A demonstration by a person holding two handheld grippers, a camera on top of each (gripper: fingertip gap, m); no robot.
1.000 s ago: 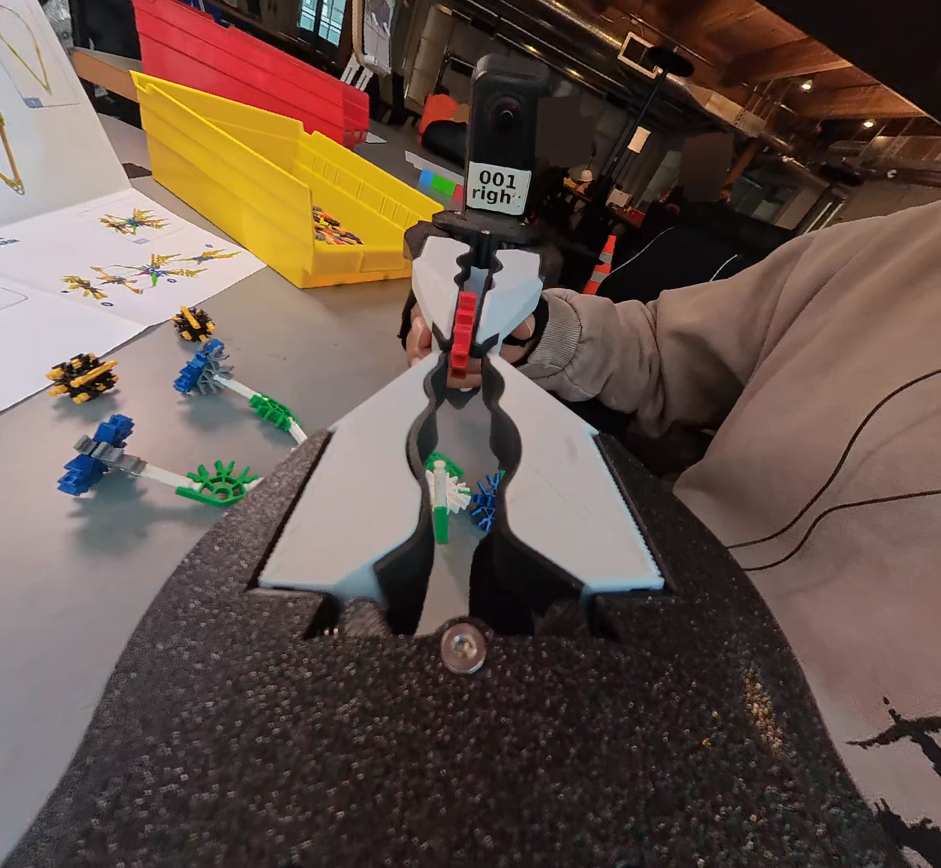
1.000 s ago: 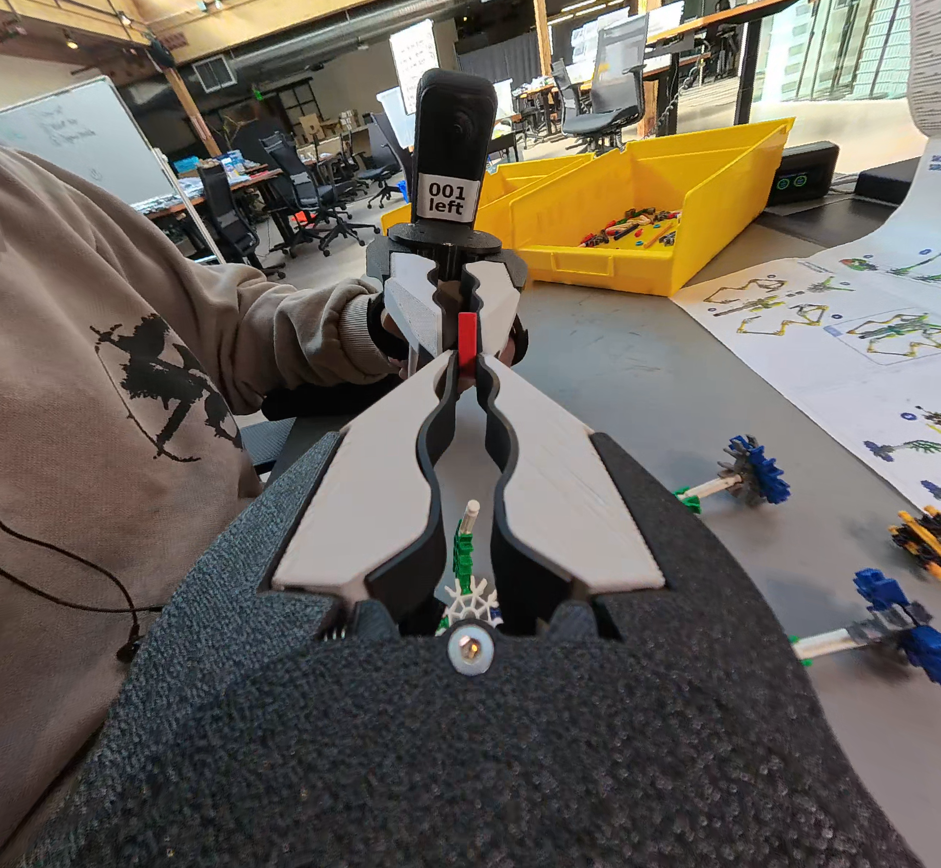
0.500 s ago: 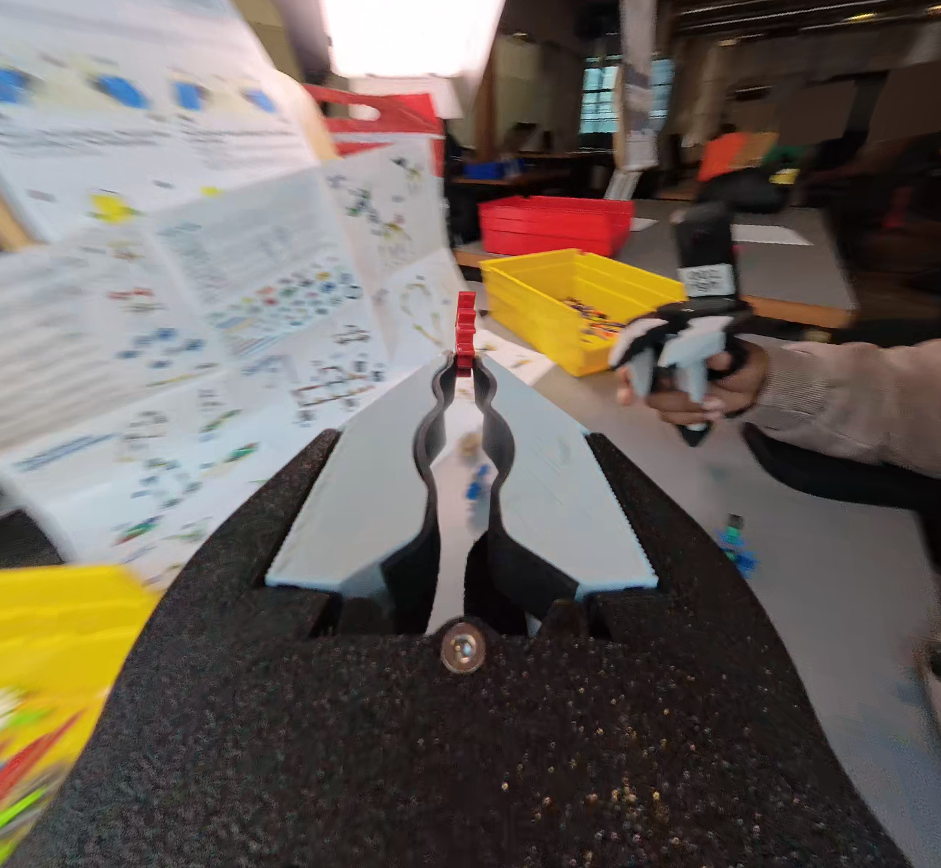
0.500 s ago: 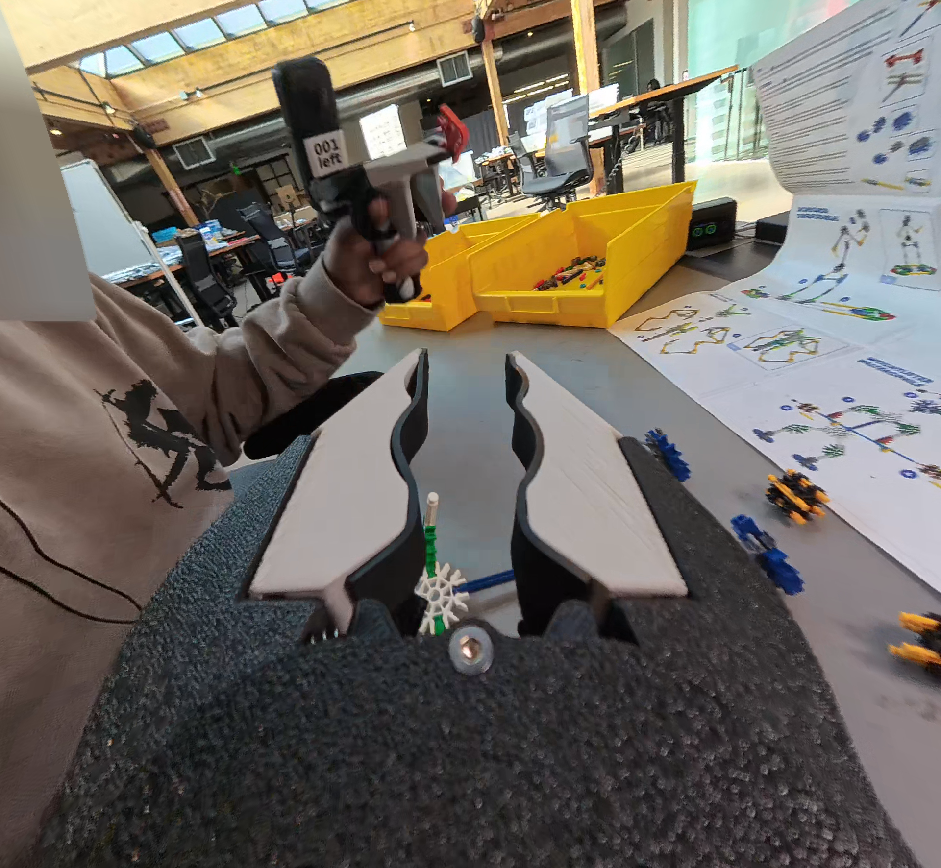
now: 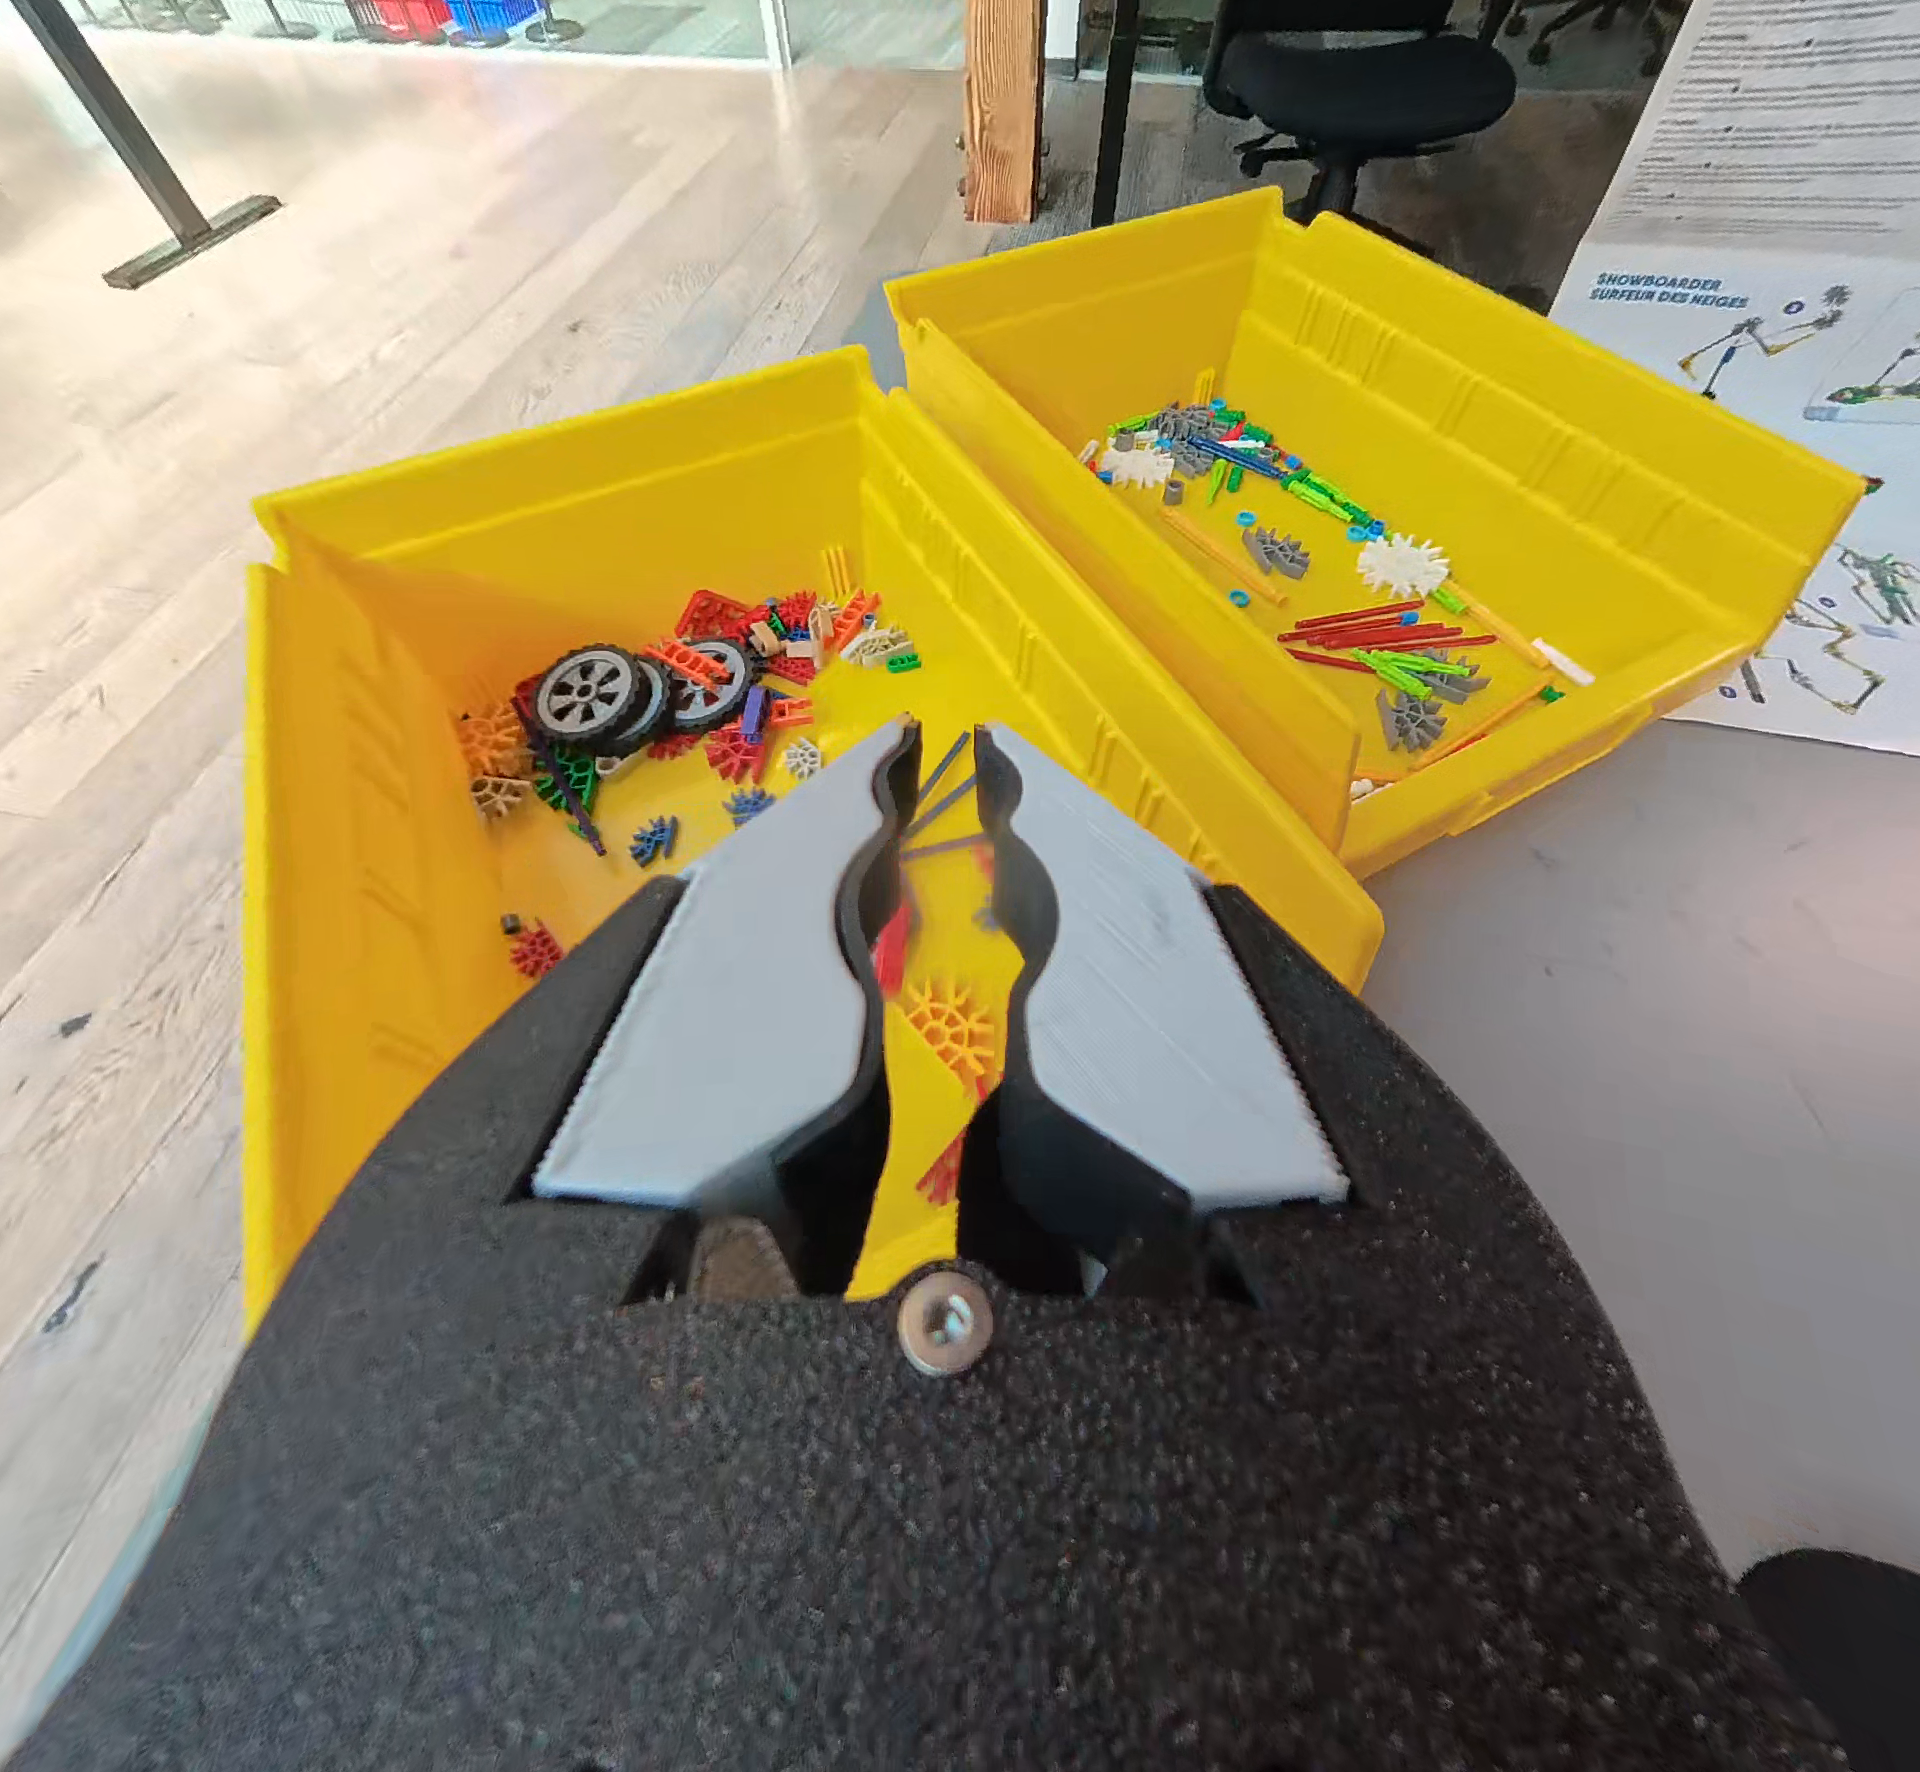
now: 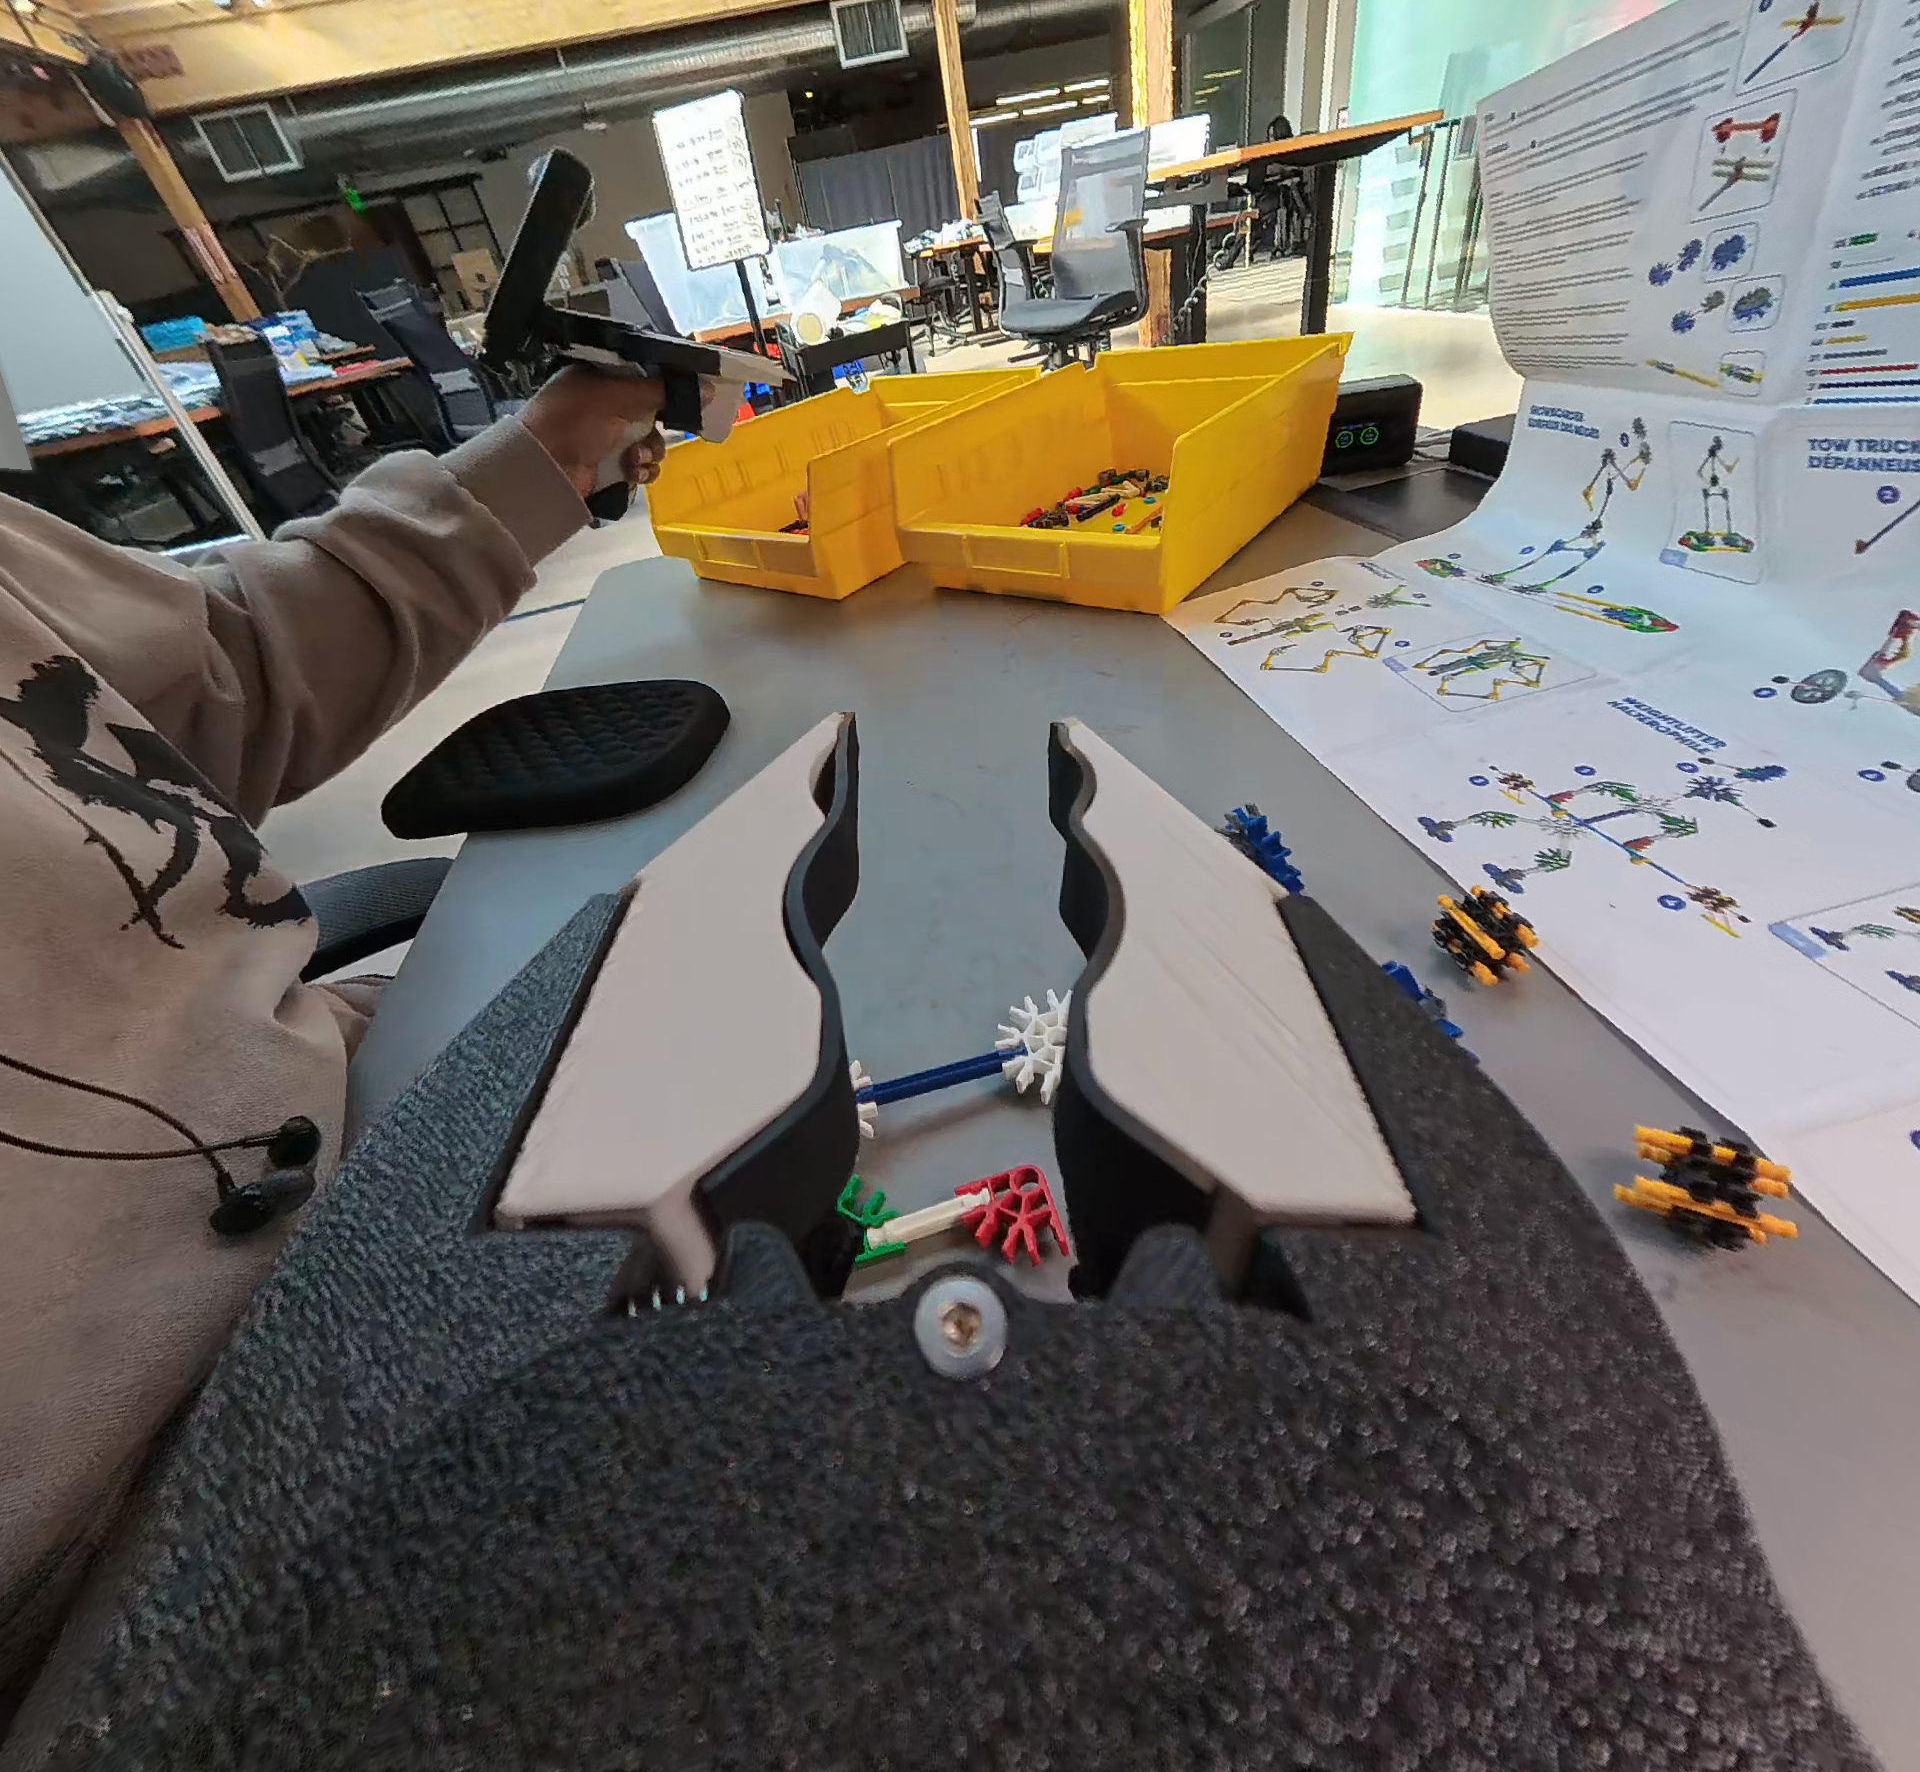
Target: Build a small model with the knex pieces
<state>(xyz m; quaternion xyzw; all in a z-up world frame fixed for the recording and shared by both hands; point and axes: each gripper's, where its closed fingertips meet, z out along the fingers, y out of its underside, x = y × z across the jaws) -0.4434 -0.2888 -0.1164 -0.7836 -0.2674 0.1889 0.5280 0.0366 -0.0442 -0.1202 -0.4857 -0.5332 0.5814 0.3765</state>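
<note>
Left gripper [image 5: 945, 735] hangs over the yellow bin [image 5: 582, 496] at the desk's far edge; jaws slightly apart, nothing clamped. Below it in that bin: loose red, orange and blue building-toy pieces and a few black wheels [image 5: 597, 699]. A second yellow bin [image 5: 1558, 434] touches it on the right, holding thin rods [image 5: 1361, 626] and white and grey connectors.

Right gripper [image 6: 954, 735] is low over the grey desk [image 6: 935, 642] at the near edge, jaws wide apart, empty. Between its fingers, on the desk: a blue rod with white snowflake ends [image 6: 966, 1068], and nearer the camera a white rod joining a green piece to a red connector [image 6: 961, 1215]. Right of it: two black-and-yellow clusters [image 6: 1704, 1185], then the instruction sheet [image 6: 1558, 683] along the right edge. A black padded rest [image 6: 561, 751] sits at the left edge.
</note>
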